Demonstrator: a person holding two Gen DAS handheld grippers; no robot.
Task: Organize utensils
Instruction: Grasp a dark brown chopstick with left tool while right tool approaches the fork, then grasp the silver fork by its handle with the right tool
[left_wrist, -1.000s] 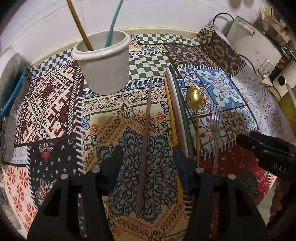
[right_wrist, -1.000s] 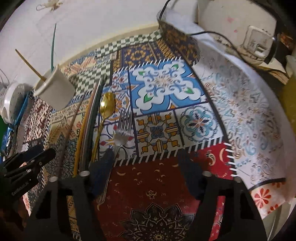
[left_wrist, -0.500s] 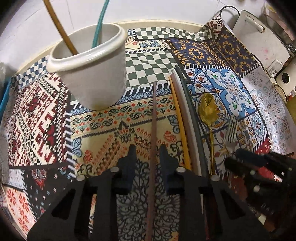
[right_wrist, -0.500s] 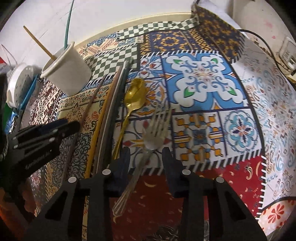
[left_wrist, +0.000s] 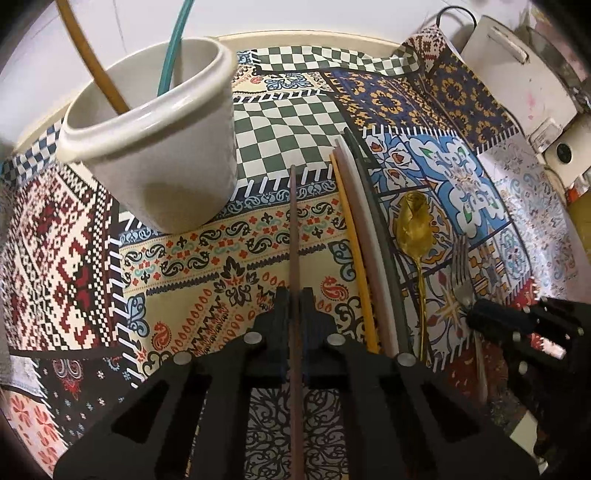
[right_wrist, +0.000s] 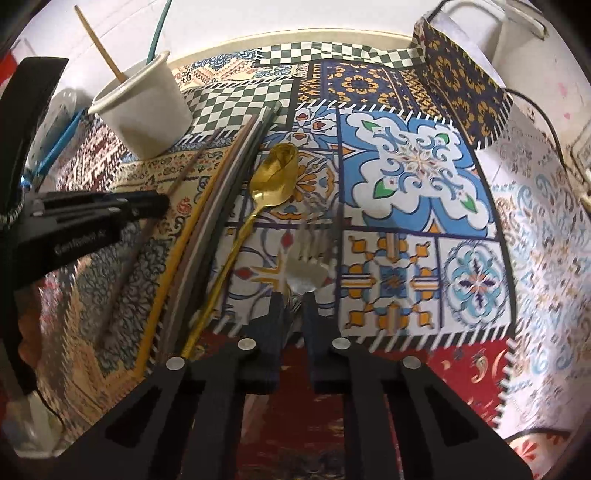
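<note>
The left gripper (left_wrist: 294, 295) is clamped on a brown chopstick (left_wrist: 293, 229) lying in front of the cup (left_wrist: 155, 147). The right gripper (right_wrist: 294, 299) pinches the fork (right_wrist: 308, 266), well to the cup's right. Between them the gold spoon (right_wrist: 275, 173) and three long sticks (left_wrist: 364, 236) lie untouched. Only two sticks stand in the cup: mostly undone.

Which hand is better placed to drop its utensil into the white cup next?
Left. The left gripper is shut on the brown chopstick, pointing just right of the white cup. The right gripper, shut on the fork, sits farther away.
</note>
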